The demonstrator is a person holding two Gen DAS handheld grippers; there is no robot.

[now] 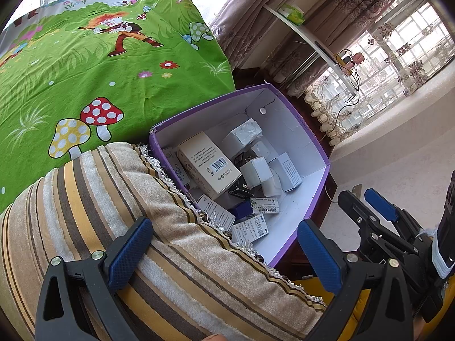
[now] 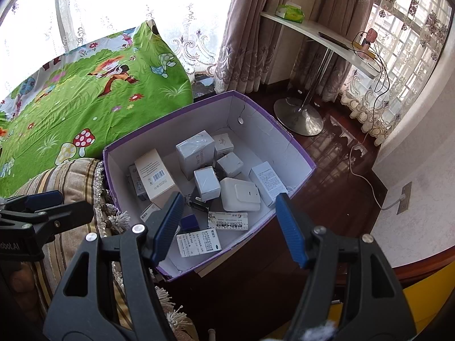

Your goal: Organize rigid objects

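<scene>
A purple cardboard box (image 2: 133, 145) with a white inside stands beside a striped cushion and holds several small white cartons; it also shows in the left wrist view (image 1: 301, 130). Among them are a tall beige carton with a barcode (image 2: 155, 174) (image 1: 209, 164), a white rounded case (image 2: 240, 194) and flat medicine packs (image 2: 199, 243). My left gripper (image 1: 224, 253) is open and empty above the cushion's edge, near the box's near corner. My right gripper (image 2: 227, 227) is open and empty above the box's near side.
A striped tasselled cushion (image 1: 128, 227) lies left of the box. A green cartoon bedsheet (image 1: 85, 71) covers the bed behind. A white shelf table on a metal foot (image 2: 298, 116), curtains and cables stand on the dark wood floor at the right.
</scene>
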